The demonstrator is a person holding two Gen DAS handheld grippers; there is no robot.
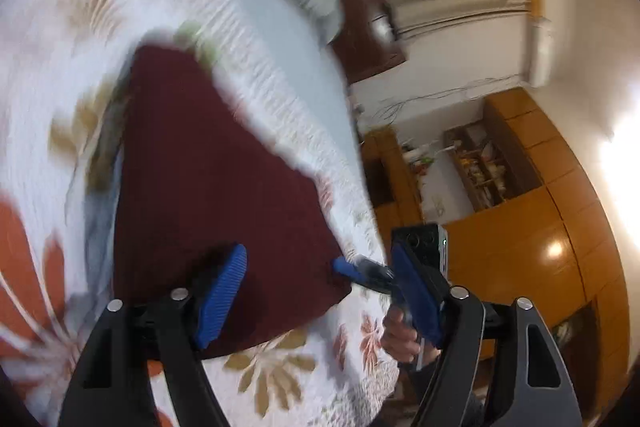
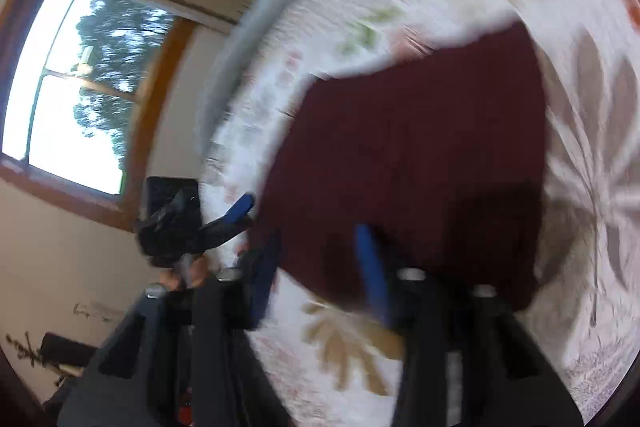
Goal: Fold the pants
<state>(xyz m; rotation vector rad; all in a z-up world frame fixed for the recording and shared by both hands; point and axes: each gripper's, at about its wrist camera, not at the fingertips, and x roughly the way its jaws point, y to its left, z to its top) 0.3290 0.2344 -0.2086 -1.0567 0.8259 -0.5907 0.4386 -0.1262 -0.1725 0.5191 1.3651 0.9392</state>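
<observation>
bed [image 1: 280, 115]: floral quilt | maroon pants [image 1: 208, 195] folded, lying flat

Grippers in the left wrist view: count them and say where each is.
2. The left gripper fills the foreground, open above the maroon pants. The right gripper touches the pants' near right corner, its far finger hidden.

Left gripper [image 1: 316, 291] hangs with jaws wide apart. Right gripper [image 2: 320, 275], blurred, also gapes, just beside the left one.
</observation>
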